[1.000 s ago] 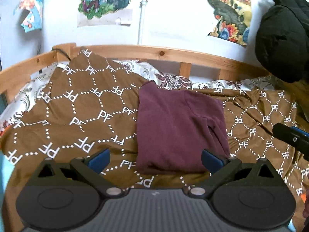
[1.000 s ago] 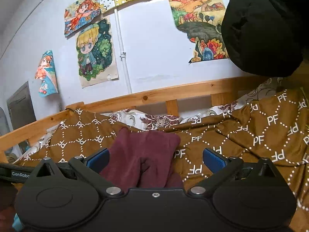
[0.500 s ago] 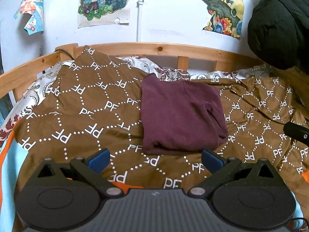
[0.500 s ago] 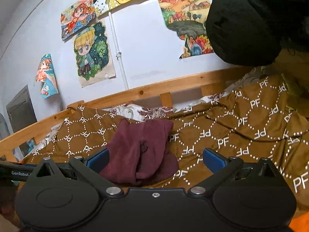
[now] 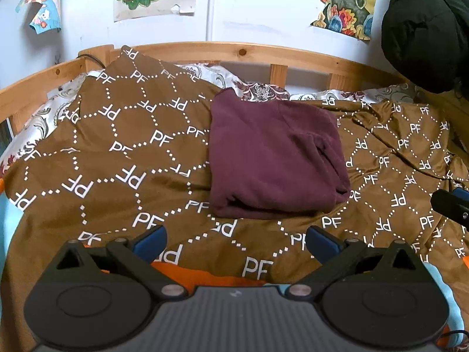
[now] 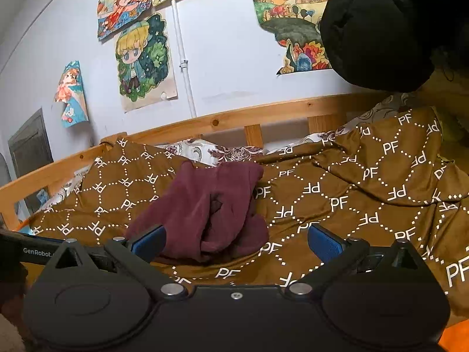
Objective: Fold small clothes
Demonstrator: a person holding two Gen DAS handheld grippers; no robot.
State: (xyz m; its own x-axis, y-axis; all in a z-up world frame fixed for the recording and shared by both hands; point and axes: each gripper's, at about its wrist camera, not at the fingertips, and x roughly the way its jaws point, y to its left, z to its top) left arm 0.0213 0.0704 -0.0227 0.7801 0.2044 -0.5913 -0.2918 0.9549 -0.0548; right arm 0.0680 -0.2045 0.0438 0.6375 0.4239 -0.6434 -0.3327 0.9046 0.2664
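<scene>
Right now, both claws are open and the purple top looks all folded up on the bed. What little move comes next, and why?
Probably draw both claws back a little and leave it alone. The maroon top lies as a compact folded bundle on the brown blanket. The left claw and right claw are both open, holding nothing and short of the cloth. Only its right edge looks lumpy.

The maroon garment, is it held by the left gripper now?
No, the left gripper is open and empty, while the garment lies folded on the blanket.
</scene>
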